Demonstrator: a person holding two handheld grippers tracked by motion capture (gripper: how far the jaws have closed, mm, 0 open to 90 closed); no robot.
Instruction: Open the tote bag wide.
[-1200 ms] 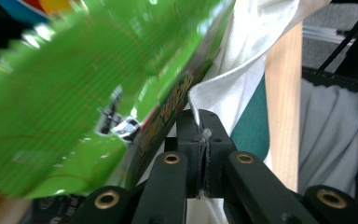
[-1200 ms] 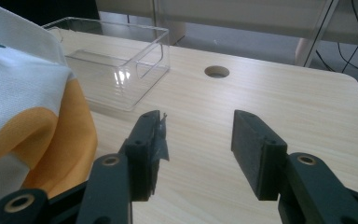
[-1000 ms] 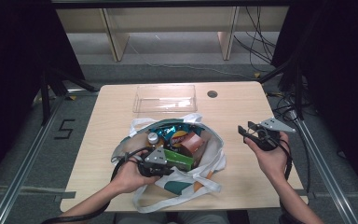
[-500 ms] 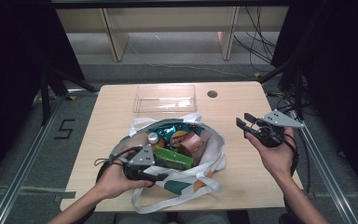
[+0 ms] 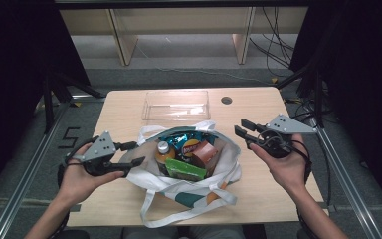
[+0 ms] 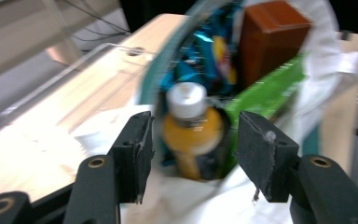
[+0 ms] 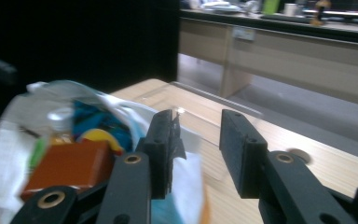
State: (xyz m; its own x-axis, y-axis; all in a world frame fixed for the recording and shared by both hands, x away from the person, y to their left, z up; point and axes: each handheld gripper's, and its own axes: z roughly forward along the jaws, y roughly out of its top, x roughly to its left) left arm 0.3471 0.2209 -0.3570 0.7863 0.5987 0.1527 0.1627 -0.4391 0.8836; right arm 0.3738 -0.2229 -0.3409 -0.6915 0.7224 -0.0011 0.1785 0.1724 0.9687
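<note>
Left gripper (image 5: 135, 153) jaws just opened, released, empty, beside tote bag (image 5: 144, 174). Right gripper (image 5: 242, 128) narrowing, empty. Unpacking not begun.

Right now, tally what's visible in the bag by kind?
Bottles: 1, orange bottle
Snack bags: 2, blue chip bag, green packet
Boxes: 1, brown box
Total: 4 visible in the white tote bag
</note>
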